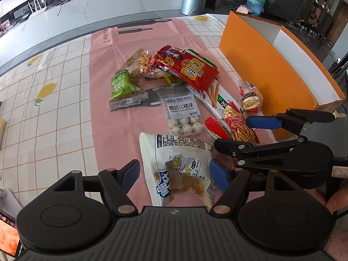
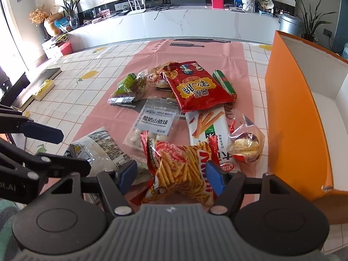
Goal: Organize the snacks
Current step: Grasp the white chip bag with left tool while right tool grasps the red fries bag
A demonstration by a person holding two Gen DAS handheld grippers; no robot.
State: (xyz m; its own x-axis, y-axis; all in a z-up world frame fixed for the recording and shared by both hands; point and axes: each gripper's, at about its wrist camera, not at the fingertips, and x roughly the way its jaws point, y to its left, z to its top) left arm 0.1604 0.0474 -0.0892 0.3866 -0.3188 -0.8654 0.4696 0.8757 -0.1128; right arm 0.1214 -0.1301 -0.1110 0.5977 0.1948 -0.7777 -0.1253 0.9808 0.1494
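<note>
Tilted left tongs (image 1: 176, 175) straddling white packet (image 1: 184, 163)

The white pouch (image 1: 180, 165) lies between the left gripper's (image 1: 176, 174) jaws; the crisp bag (image 2: 182, 169) between the right gripper's (image 2: 171, 175); the box (image 2: 304, 119) to its right.

Right gripper (image 2: 170, 175) with blue pads spread either side of a crinkled fries packet (image 2: 182, 169), orange box (image 2: 293, 117) to the packet's right, large red snack bag (image 2: 195, 87) beyond it, white pouch (image 2: 102, 148) to its left, left gripper (image 2: 54, 150) open past the pouch
</note>
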